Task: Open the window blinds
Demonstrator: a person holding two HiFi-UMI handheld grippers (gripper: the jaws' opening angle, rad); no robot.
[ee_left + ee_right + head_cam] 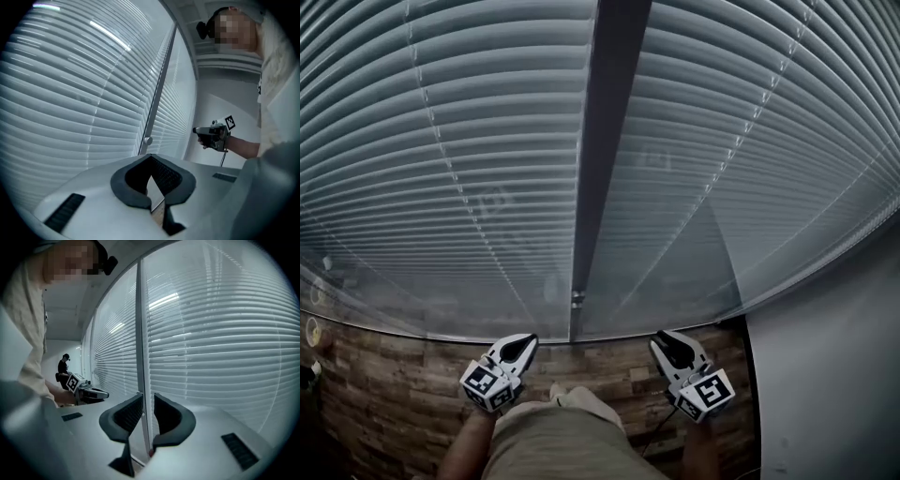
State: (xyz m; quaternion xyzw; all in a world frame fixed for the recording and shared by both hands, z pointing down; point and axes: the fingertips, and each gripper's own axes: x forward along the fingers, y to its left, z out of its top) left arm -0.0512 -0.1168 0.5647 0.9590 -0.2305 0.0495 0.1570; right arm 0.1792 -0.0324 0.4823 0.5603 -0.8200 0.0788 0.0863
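Note:
Closed slatted blinds cover two window panes, split by a dark upright mullion with a small knob near its foot. Thin cords hang down over the right blind. My left gripper points at the bottom of the left blind, its fingertips meeting with nothing between them. My right gripper points at the bottom of the right blind. Its jaws stand a little apart, and the mullion shows through the gap. No pad presses on anything I can make out.
Wood-plank flooring runs below the blinds. A plain grey wall closes the right side. Small round objects lie at the far left edge. A second person stands far off along the window.

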